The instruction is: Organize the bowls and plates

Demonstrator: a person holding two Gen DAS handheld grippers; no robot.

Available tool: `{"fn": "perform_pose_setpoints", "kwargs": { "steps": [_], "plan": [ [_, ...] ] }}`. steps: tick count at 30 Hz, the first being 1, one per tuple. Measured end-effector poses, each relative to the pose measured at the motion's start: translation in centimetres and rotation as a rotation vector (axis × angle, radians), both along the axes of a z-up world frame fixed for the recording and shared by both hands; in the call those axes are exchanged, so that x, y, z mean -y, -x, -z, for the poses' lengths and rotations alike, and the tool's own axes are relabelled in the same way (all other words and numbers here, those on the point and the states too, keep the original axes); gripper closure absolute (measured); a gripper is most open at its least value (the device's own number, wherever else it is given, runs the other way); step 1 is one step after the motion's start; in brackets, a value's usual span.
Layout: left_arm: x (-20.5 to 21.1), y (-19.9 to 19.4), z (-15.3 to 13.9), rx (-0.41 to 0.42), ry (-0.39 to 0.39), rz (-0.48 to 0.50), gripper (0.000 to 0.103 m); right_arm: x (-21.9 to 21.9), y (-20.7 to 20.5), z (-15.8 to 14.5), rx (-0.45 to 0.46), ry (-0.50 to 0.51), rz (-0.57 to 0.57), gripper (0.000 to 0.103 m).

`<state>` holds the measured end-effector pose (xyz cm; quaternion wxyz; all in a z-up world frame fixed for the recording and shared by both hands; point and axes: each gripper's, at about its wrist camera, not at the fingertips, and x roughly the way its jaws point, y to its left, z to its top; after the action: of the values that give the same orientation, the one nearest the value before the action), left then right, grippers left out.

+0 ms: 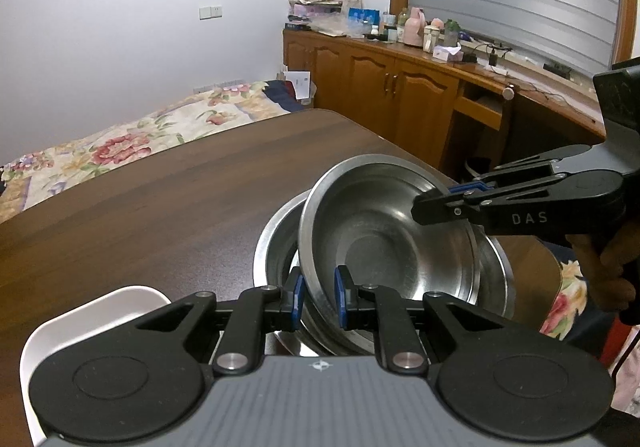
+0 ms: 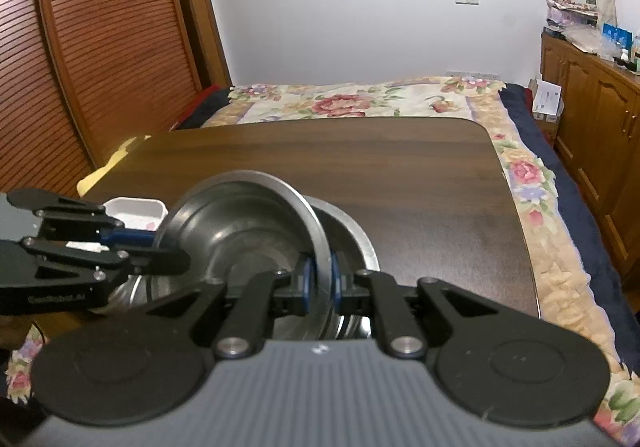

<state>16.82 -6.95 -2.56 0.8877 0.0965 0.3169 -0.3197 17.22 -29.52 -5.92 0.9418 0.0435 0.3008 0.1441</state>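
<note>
A steel bowl (image 1: 380, 231) (image 2: 244, 223) is held tilted, partly inside a second steel bowl (image 1: 276, 243) (image 2: 352, 235) that rests on the dark wooden table (image 1: 160, 187) (image 2: 360, 155). My left gripper (image 1: 320, 297) is shut on the near rim of the tilted bowl, its blue pads on either side of the rim. It also shows at the left of the right wrist view as the left gripper (image 2: 160, 243). My right gripper (image 2: 321, 283) is shut on the opposite rim, seen from the side as the right gripper (image 1: 436, 203).
A white rectangular dish (image 1: 92, 315) (image 2: 136, 209) sits on the table to the left of the bowls. A bed with a floral blanket (image 2: 344, 103) lies beyond the table. Wooden cabinets (image 1: 384, 83) line the right wall and a louvred wooden door (image 2: 100, 27) the left. A hand (image 1: 604, 263) holds the right gripper.
</note>
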Motion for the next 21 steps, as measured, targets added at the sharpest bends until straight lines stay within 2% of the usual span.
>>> {"fn": "perform_pose_setpoints", "kwargs": {
  "steps": [15, 21],
  "plan": [
    [0.5, 0.1, 1.0, 0.023, -0.022, -0.021, 0.086, -0.6, 0.0, 1.0, 0.025, 0.060, 0.002, 0.090],
    [0.2, 0.4, 1.2, 0.019, 0.002, -0.031, 0.086, -0.9, 0.3, 1.2, 0.055, 0.094, -0.003, 0.089]
  ]
}}
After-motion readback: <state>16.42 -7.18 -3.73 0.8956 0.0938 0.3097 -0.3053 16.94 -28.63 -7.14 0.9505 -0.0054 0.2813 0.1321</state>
